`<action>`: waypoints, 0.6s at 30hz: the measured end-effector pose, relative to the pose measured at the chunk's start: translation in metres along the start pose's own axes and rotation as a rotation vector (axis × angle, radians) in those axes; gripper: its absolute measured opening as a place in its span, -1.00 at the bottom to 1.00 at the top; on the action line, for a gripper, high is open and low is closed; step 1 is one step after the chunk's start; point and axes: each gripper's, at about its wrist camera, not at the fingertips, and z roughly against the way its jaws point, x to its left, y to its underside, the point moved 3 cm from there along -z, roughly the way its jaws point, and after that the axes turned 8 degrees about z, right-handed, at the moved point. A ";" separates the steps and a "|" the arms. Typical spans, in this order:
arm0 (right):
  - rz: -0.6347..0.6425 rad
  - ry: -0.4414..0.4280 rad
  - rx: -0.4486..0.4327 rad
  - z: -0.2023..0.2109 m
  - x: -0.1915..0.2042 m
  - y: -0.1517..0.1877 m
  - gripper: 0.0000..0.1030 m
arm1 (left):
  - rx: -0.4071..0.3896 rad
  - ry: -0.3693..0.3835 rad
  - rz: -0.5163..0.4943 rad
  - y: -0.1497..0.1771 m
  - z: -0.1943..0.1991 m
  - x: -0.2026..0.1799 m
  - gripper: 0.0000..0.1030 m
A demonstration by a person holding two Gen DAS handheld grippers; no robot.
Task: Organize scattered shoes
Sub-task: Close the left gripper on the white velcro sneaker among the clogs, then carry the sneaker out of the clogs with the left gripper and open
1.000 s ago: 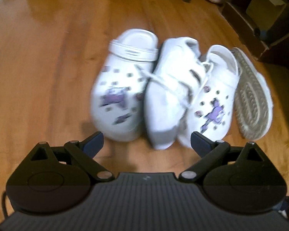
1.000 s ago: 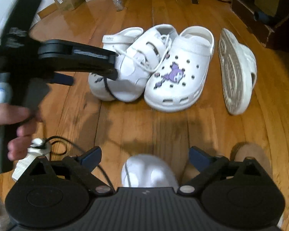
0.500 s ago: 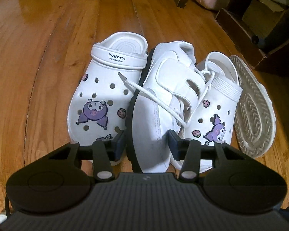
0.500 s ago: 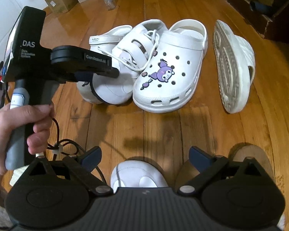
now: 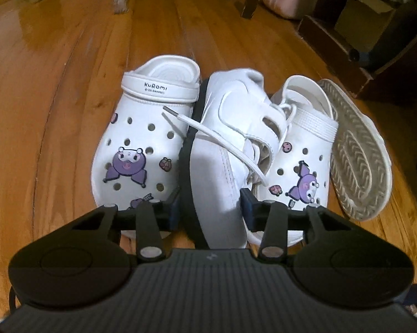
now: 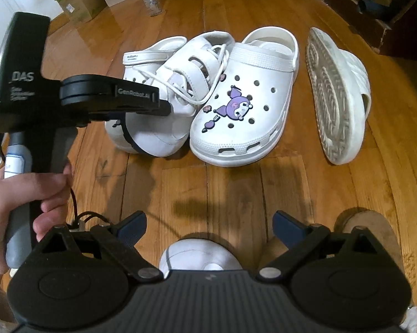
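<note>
L gripper (image 5: 210, 205) jaws closing round toe of smooth white leather sneaker (image 5: 222, 149) w/ black sole edge, pads at its sides. Sneaker is wedged btwn two holed foam clogs: left clog (image 5: 146, 138), right clog (image 5: 300, 161). Ribbed-sole slipper (image 5: 353, 152) tipped on edge beyond right clog. R gripper (image 6: 208, 222) jaws apart, empty, over glossy wood floor (image 6: 236, 183).

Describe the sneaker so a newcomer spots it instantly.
On the wood floor sits a cluster of white shoes. The sneaker is wedged, tilted, between two clogs with purple charms. Only it has laces and a black sole edge.
</note>
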 end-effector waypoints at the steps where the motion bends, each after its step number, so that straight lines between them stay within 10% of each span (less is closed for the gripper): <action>1: -0.002 0.000 0.000 0.000 0.000 0.000 0.90 | 0.002 0.002 -0.003 0.002 0.002 0.002 -0.20; 18: -0.040 -0.035 0.012 0.013 0.035 0.029 0.90 | -0.014 0.078 0.081 0.071 0.089 0.060 -0.25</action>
